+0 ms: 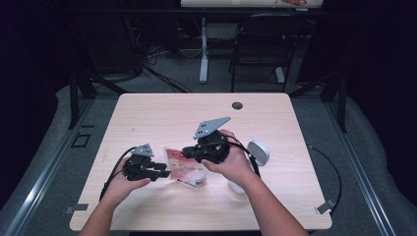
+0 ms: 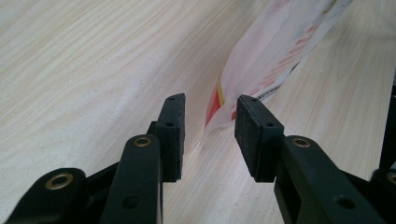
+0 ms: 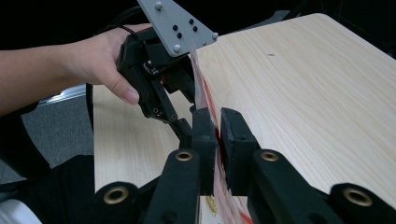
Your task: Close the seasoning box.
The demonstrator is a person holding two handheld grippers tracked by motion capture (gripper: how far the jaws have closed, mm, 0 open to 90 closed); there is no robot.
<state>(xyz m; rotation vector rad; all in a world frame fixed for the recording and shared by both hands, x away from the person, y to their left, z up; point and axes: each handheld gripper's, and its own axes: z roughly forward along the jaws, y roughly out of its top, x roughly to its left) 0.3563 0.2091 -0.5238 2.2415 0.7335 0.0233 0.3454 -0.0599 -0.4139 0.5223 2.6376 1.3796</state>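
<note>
A white packet with red and orange print point(image 1: 188, 172) lies near the table's front middle, one end lifted. My right gripper point(image 1: 191, 154) comes from the right and is shut on its edge; in the right gripper view the thin film point(image 3: 200, 88) stands on edge between the pressed jaws point(image 3: 217, 122). My left gripper point(image 1: 165, 172) reaches in from the left. In the left gripper view its jaws point(image 2: 208, 125) stand open with the packet's corner point(image 2: 261, 65) in the gap, the pads apart from it. The left gripper point(image 3: 159, 79) and its hand also face the right gripper's camera.
A round white object point(image 1: 257, 152) sits right of my right hand, with another white piece point(image 1: 235, 187) under the wrist. The wooden table point(image 1: 162, 118) has a cable hole point(image 1: 237, 105) at the back. A black chair point(image 1: 263, 44) stands beyond the table.
</note>
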